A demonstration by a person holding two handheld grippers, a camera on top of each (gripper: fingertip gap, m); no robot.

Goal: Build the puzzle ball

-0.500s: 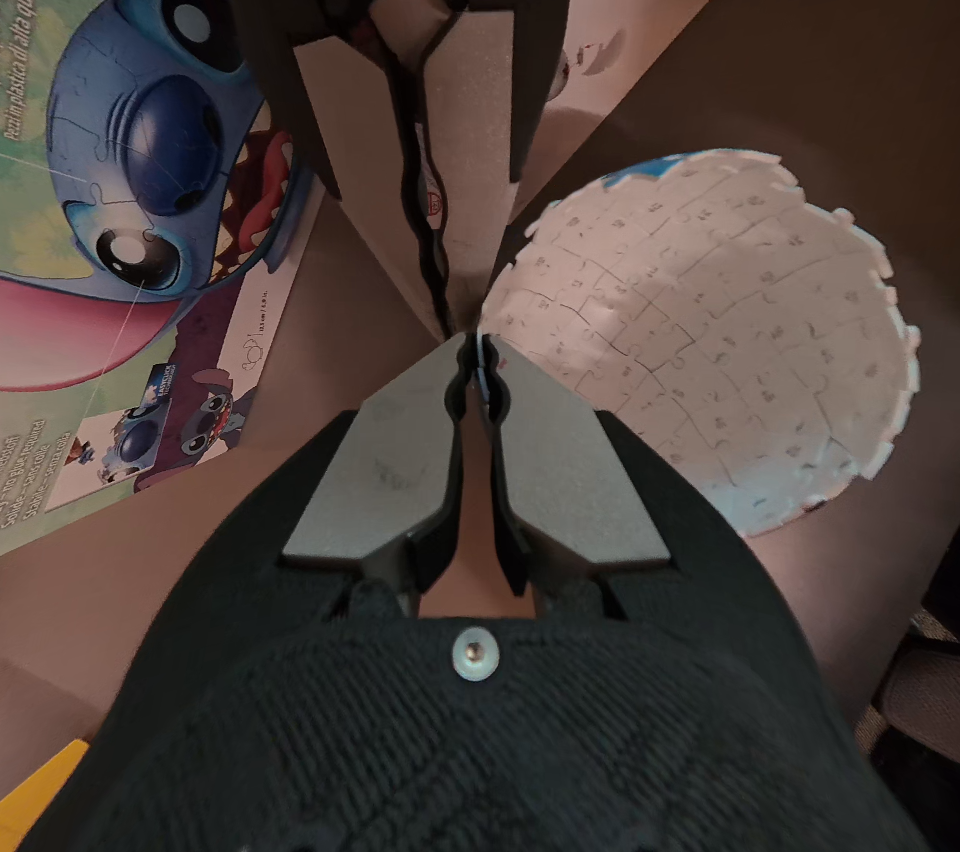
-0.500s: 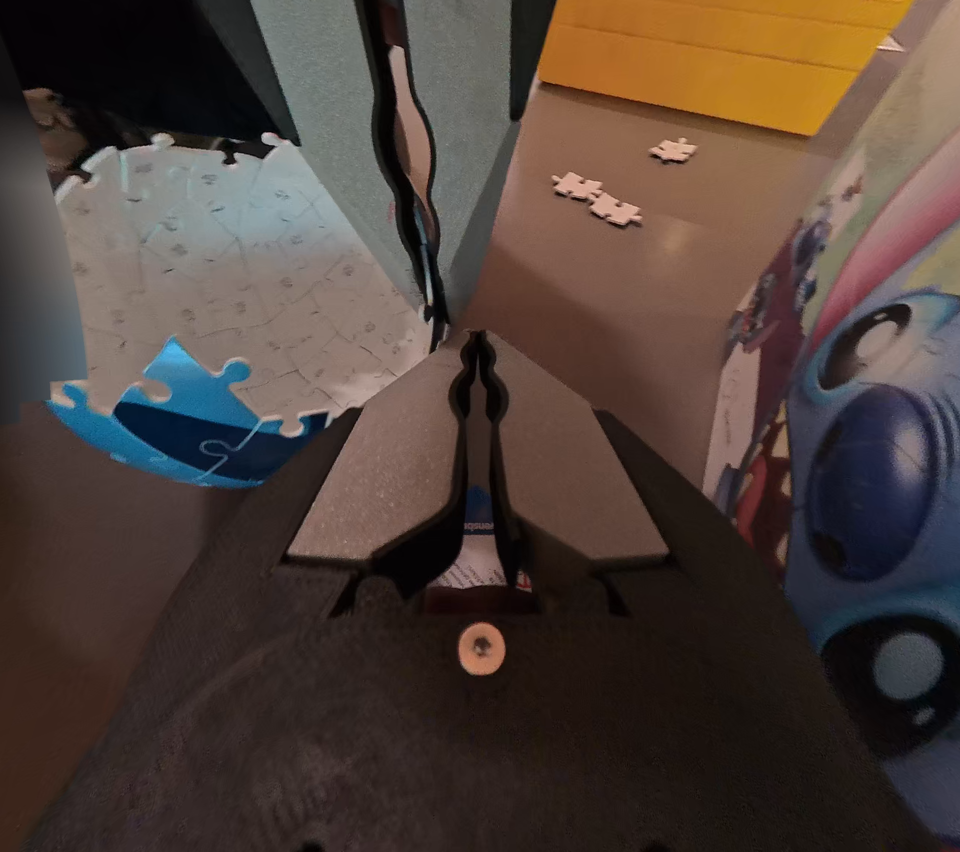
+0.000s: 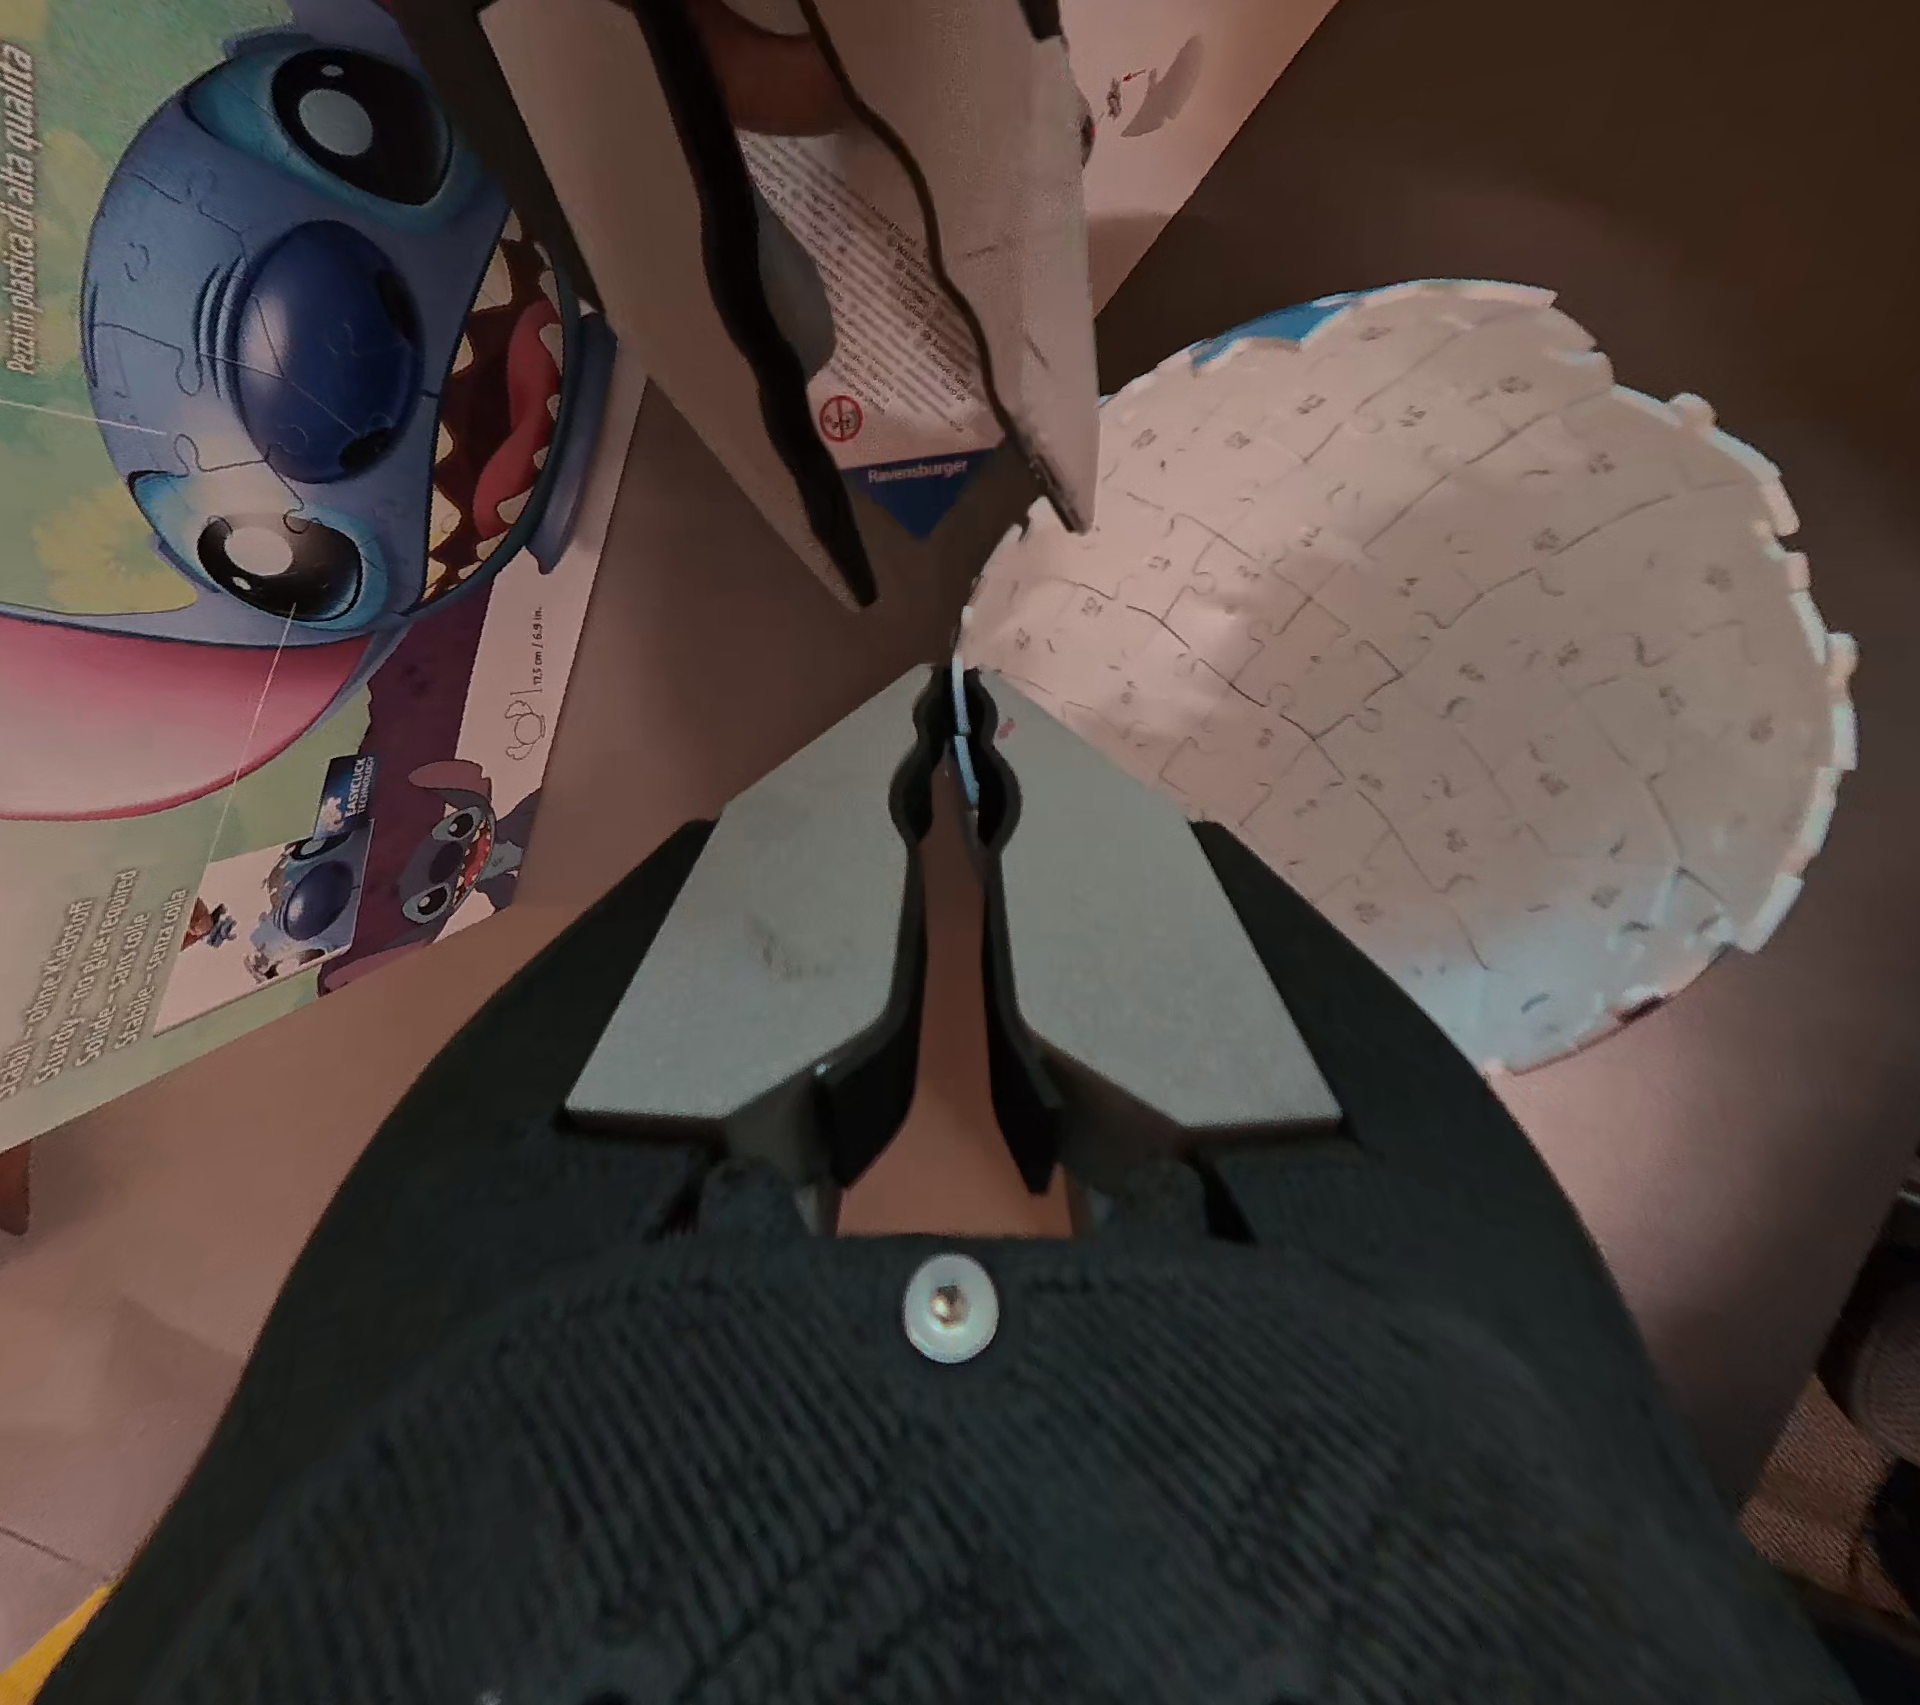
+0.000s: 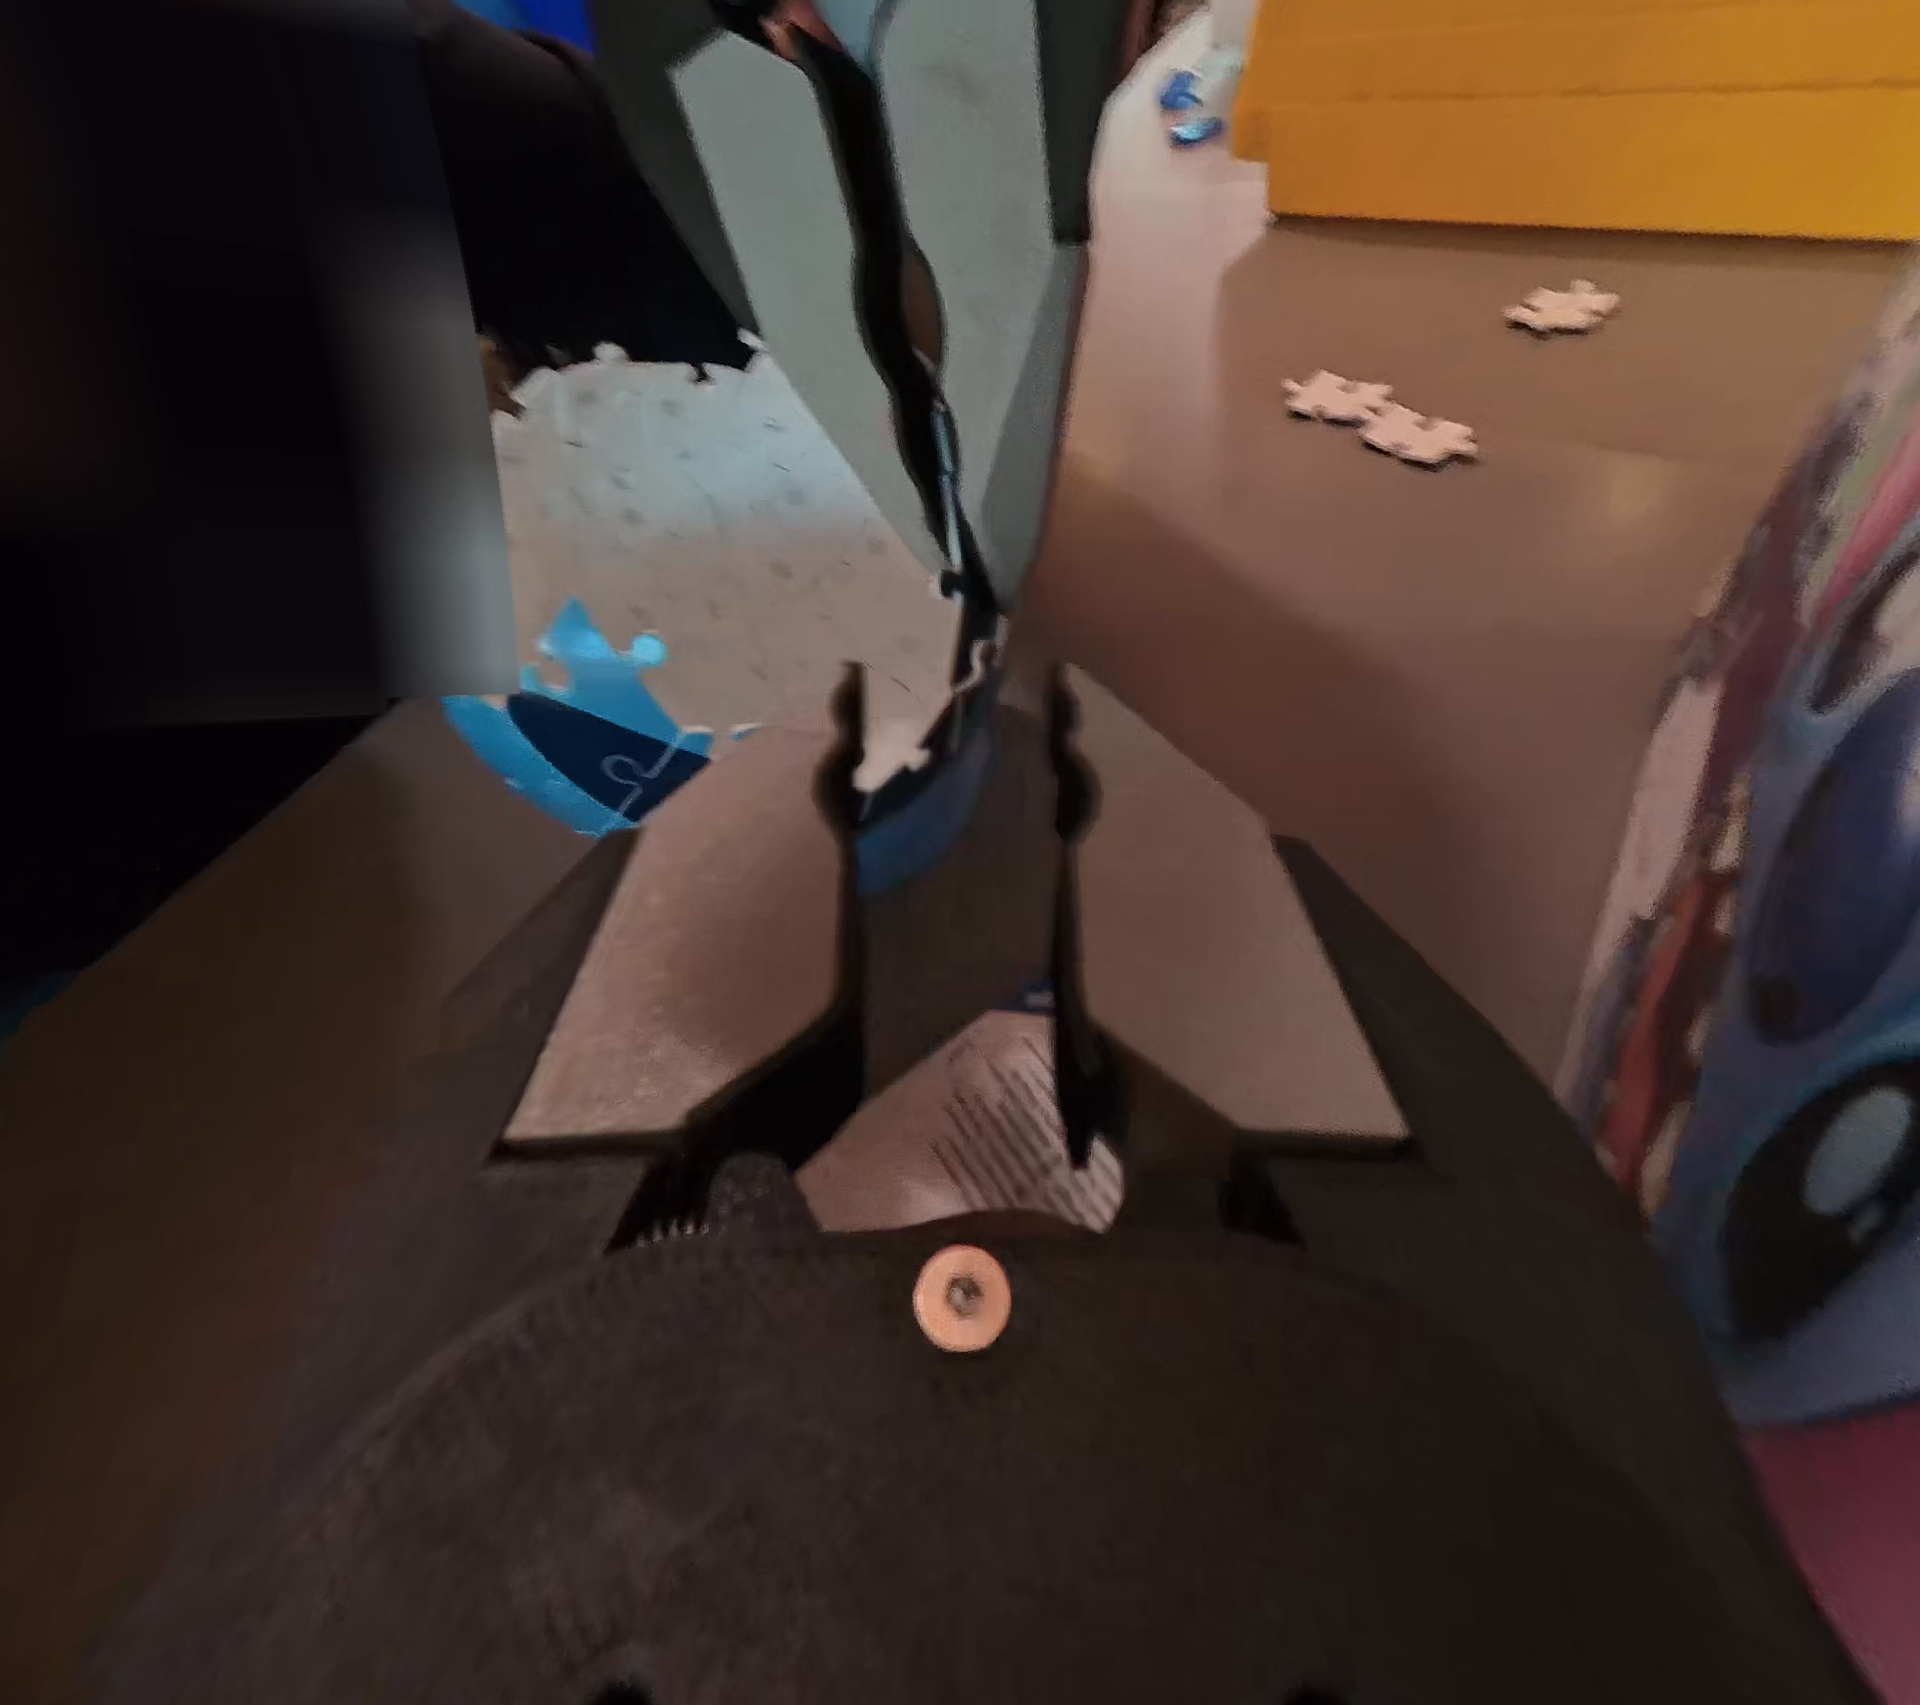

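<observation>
White plastic half-ball [image 3: 1455,699] hangs pinched by its rim between the closed left fingers [image 3: 954,699], the right fingers [image 4: 956,720] spread around that rim; a twist could pop joints.

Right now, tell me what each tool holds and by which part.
The left tool is shut on the half-built puzzle ball, pinching its near rim. The right tool is open, holding nothing.

Brown tabletop [image 4: 1299,575]. Yellow tray [image 4: 1590,97] at 1 o'clock in right wrist view. Dark chair [image 3: 1870,1343] beyond table edge, 4 o'clock in left wrist view.
</observation>
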